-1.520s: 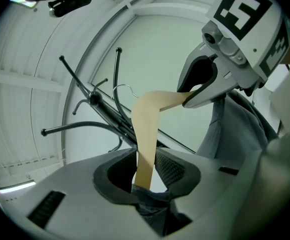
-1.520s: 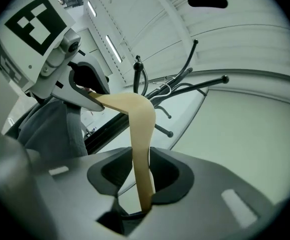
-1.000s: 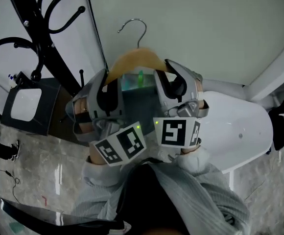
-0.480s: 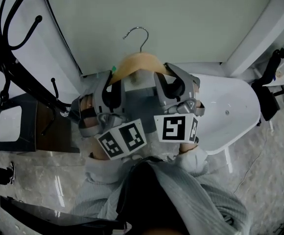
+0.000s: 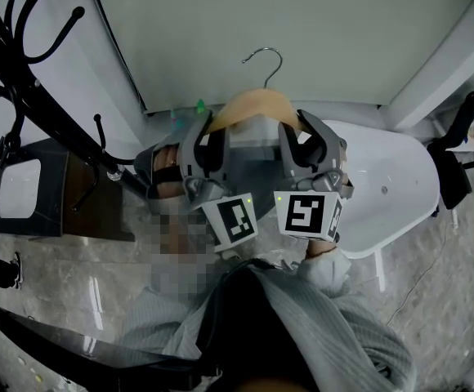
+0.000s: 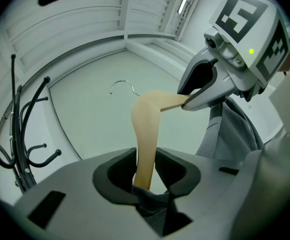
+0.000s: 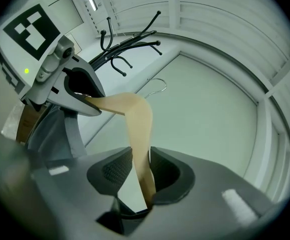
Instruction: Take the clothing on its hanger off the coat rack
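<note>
A tan wooden hanger [image 5: 256,104] with a metal hook [image 5: 266,59] hangs free in the air in front of a pale wall, clear of the black coat rack [image 5: 8,64]. Grey clothing [image 5: 253,152] drapes from it between the two grippers. My left gripper [image 5: 209,134] is shut on the hanger's left arm [image 6: 146,134], with a fold of the cloth [image 6: 152,201] in the jaws too. My right gripper [image 5: 306,134] is shut on the hanger's right arm [image 7: 137,129]. Each gripper view shows the other gripper clamped on the far arm.
The coat rack's curved hooks [image 6: 20,129] stand at the left, apart from the hanger. A dark box [image 5: 20,194] sits on the floor under them. A white rounded table [image 5: 392,194] is at the right, with a black object [image 5: 458,149] beyond it.
The hanger with its clothing, held by both grippers, has moved to the right, away from the coat rack. The rack now lies farther left in the head view.
</note>
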`<state>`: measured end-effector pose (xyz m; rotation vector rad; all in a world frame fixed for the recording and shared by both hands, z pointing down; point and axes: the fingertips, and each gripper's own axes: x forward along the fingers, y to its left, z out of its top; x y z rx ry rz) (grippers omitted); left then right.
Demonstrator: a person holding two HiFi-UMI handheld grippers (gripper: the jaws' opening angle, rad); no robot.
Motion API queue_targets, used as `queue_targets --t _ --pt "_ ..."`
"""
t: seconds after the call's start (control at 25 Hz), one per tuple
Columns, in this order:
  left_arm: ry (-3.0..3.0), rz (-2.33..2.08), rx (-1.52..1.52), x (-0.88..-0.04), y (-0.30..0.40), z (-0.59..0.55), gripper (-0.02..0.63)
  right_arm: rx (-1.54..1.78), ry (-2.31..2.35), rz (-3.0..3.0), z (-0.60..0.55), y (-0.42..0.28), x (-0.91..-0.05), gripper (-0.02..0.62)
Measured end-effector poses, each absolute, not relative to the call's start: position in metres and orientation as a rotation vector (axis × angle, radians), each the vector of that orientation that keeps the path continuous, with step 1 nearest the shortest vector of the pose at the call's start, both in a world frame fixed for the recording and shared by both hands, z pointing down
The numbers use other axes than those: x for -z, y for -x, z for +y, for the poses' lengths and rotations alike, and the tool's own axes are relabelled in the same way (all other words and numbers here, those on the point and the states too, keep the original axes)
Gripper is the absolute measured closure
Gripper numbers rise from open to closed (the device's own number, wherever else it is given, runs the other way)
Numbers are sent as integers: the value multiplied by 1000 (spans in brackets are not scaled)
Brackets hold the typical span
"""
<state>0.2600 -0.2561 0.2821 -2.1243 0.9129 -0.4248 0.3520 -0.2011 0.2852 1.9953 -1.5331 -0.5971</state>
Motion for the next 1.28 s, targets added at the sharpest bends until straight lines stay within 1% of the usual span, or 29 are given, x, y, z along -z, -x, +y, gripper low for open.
queue_targets --t 0.72,1.28 --pt "2097 1019 464 -284 -255 -269 491 648 -1919 -1608 -219 -352 -288 488" --pt "2076 1022 467 -278 -255 -275 491 659 -1934 -1645 -227 -350 -281 488"
